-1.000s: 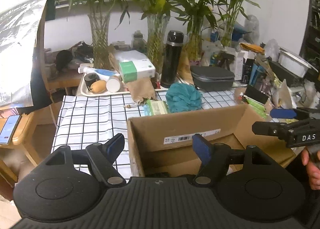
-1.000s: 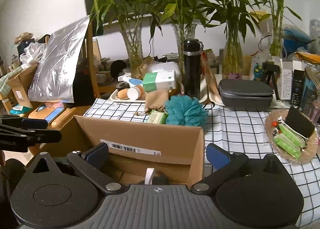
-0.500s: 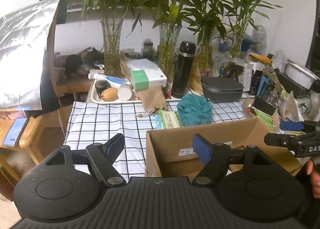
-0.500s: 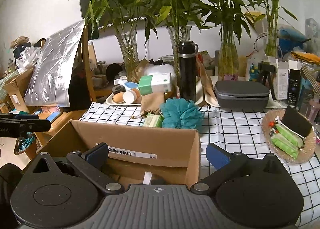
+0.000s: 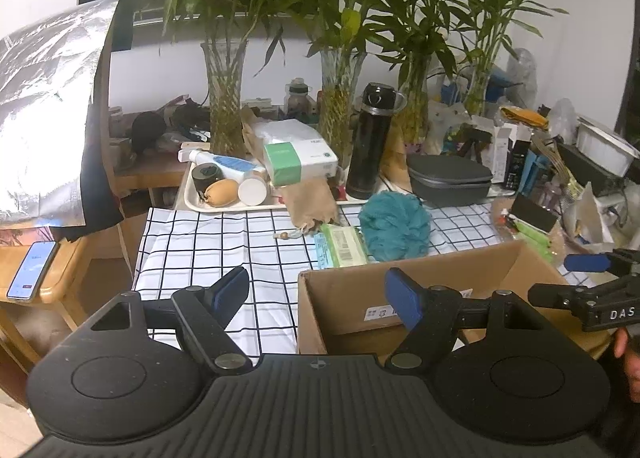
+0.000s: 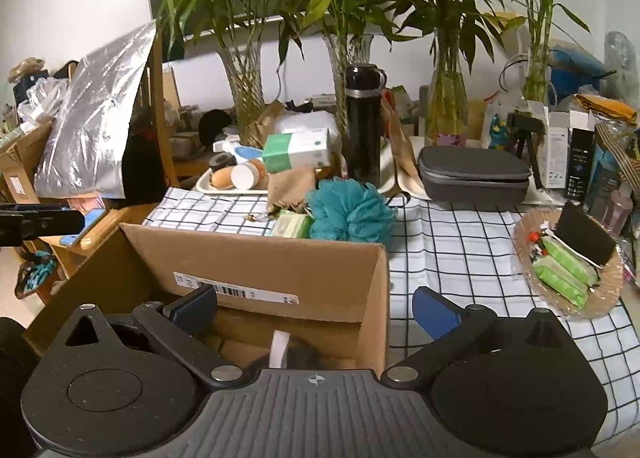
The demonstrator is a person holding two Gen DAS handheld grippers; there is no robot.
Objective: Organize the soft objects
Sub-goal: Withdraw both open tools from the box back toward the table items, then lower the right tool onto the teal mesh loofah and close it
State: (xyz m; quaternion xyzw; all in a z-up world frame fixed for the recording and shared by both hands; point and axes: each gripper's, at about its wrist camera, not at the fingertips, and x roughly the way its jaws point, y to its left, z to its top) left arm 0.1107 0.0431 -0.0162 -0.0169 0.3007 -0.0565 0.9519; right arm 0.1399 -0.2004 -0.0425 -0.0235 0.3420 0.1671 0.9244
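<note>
A teal bath pouf (image 5: 395,225) (image 6: 349,211) lies on the checked tablecloth behind an open cardboard box (image 5: 420,290) (image 6: 256,266). A green soft pack (image 5: 341,245) (image 6: 292,224) lies just left of the pouf. My left gripper (image 5: 318,294) is open and empty, over the box's near left corner. My right gripper (image 6: 314,308) is open and empty, above the box's near right corner. It also shows at the right edge of the left wrist view (image 5: 588,263). Something dark with a white tag (image 6: 280,350) lies inside the box.
A white tray (image 5: 224,207) with small items, a green-white box (image 5: 300,160), a black flask (image 5: 370,140), a grey case (image 5: 450,178) and glass vases with plants stand behind. A wicker plate (image 6: 568,262) holds green packs at right. A phone (image 5: 32,270) lies on a side table.
Both grippers have pulled back and risen slightly from the box, and the left view has shifted left. Both stay open and empty.
</note>
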